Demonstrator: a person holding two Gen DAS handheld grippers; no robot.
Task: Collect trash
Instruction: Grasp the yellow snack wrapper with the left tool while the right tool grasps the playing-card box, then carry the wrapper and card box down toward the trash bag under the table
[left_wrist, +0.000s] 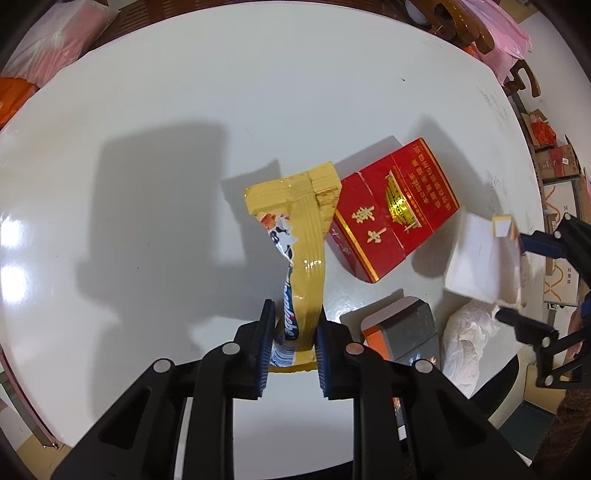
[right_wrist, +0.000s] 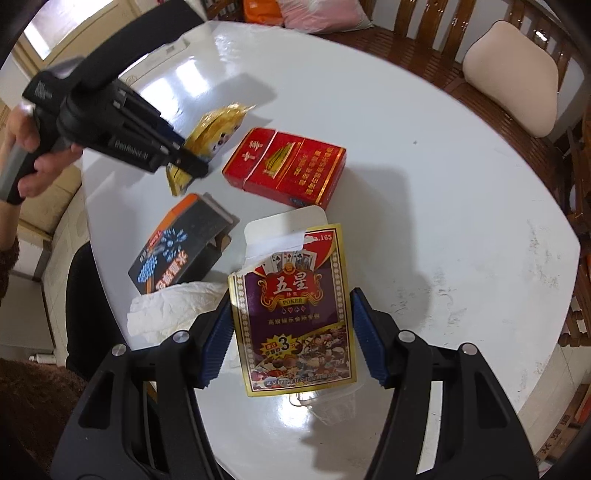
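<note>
My left gripper (left_wrist: 291, 347) is shut on a yellow snack wrapper (left_wrist: 303, 243), which sticks forward over the white table (left_wrist: 184, 92); the gripper and wrapper (right_wrist: 214, 133) also show in the right wrist view. A red cigarette pack (left_wrist: 395, 206) lies just right of the wrapper, also in the right wrist view (right_wrist: 291, 170). My right gripper (right_wrist: 291, 332) has its jaws on both sides of a poker card box (right_wrist: 295, 314), touching or nearly touching its edges. The box (left_wrist: 480, 258) and right gripper (left_wrist: 532, 277) appear at the right edge of the left wrist view.
A black and orange box (right_wrist: 181, 247) lies near the table's front edge, also in the left wrist view (left_wrist: 402, 332). A crumpled white tissue (right_wrist: 170, 306) sits beside it. Wooden chairs with a beige cushion (right_wrist: 513, 81) stand beyond the table. Bags (left_wrist: 55, 40) lie at the far left.
</note>
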